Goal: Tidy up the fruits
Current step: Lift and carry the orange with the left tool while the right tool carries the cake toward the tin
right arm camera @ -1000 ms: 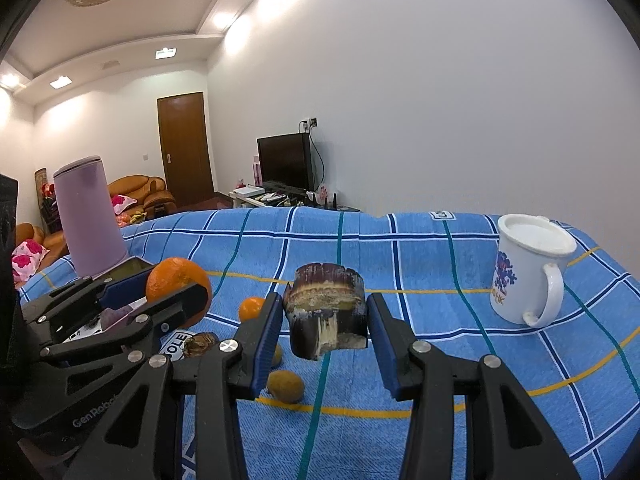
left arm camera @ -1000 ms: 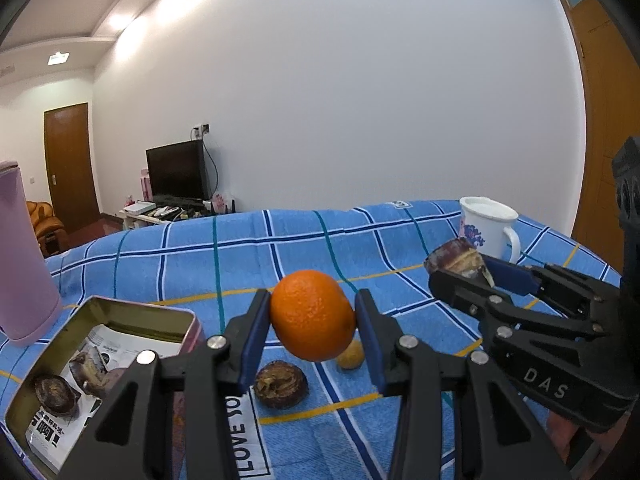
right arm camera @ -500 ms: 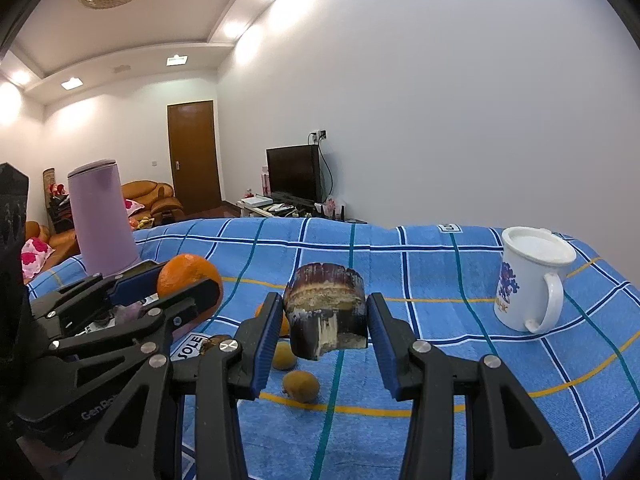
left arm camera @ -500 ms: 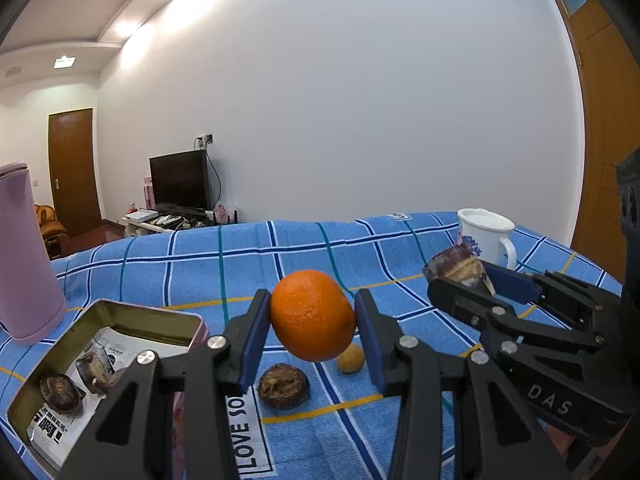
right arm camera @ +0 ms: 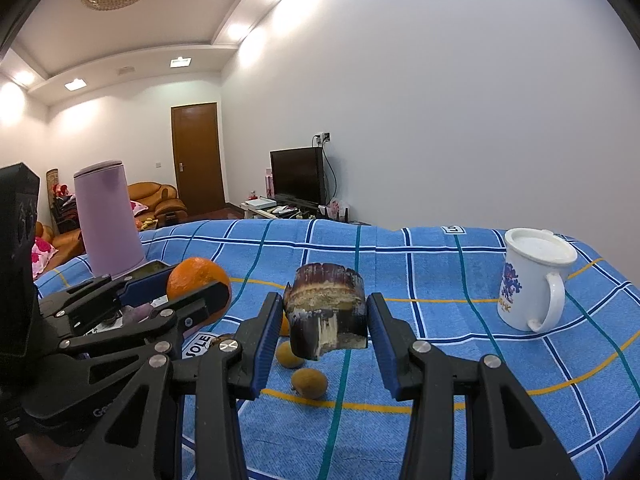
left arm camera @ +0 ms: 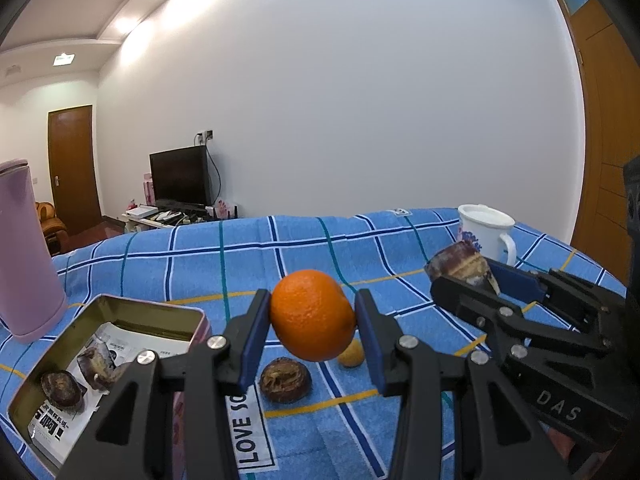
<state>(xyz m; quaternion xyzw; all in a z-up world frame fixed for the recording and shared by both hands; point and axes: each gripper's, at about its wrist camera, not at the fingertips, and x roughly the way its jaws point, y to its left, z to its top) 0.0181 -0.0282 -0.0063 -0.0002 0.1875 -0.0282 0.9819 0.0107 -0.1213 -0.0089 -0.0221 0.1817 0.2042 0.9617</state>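
My left gripper point(left arm camera: 313, 322) is shut on an orange point(left arm camera: 312, 314) and holds it above the blue checked cloth point(left arm camera: 280, 248). My right gripper point(right arm camera: 325, 320) is shut on a dark purple sugarcane chunk point(right arm camera: 327, 316), also held in the air; it shows at the right of the left wrist view point(left arm camera: 460, 266). An open metal tin point(left arm camera: 52, 360) at the left holds several dark fruit pieces on printed paper. A dark round fruit point(left arm camera: 285, 379) and a small yellow fruit point(left arm camera: 352, 354) lie on the cloth below the orange. Two small yellow fruits point(right arm camera: 309, 383) lie below the sugarcane.
A tall lilac tumbler point(left arm camera: 24, 252) stands behind the tin at the far left. A white mug point(right arm camera: 532, 280) with a blue print stands at the right of the cloth. A white label reading LOVE SO point(left arm camera: 246, 432) lies beside the tin.
Both grippers have risen and tilted up a little with their loads, so the table sits lower in view. Both grips are unchanged.
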